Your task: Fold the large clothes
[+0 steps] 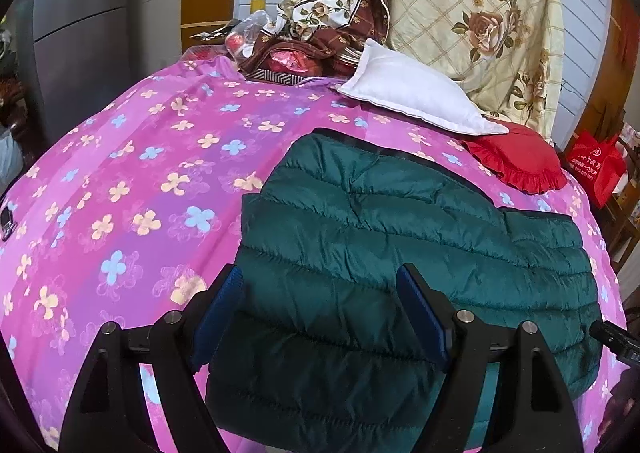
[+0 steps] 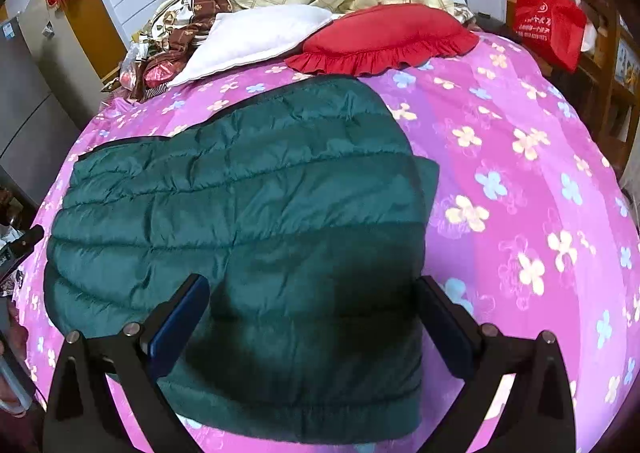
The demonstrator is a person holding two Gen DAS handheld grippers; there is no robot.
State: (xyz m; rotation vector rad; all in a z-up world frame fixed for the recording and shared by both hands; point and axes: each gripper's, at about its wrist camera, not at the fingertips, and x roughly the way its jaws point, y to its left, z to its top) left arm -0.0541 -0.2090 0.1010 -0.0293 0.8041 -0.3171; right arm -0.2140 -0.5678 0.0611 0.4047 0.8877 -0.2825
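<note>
- Basically, the left gripper (image 1: pixel 320 317) stood wide open, blue pads apart, hovering over the near left part of the green puffer jacket (image 1: pixel 400 253); nothing pinched between them.
- The right gripper (image 2: pixel 316 317) was spread as wide as it goes, over the jacket's near right edge at 6 o'clock in its view; the pads weren't pressing on anything.
- The jacket lay on the pink flowered bedspread (image 1: pixel 140 173), already doubled over, with a folded side edge at 3 o'clock in the right wrist view and a dark-trimmed edge toward 12 o'clock.
- Handling guess: light, puffy, quilted, with a slick shell. It would likely spring back and slide off itself, and a shallow pinch could slip.
- Best hold, I'd judge: the near hem corners or the dark-trimmed edge, where the layers are thinner; bite deep through all layers.
- Farther at 12–1 o'clock in the left wrist view: a white pillow (image 1: pixel 416 93) and a red ruffled cushion (image 1: pixel 516 161), the cushion just beside the jacket's far edge.
- Farthest: a rose-print quilt (image 1: pixel 472 13) heaped at the head; red bag (image 1: pixel 596 165) off the bed at 3 o'clock.
</note>
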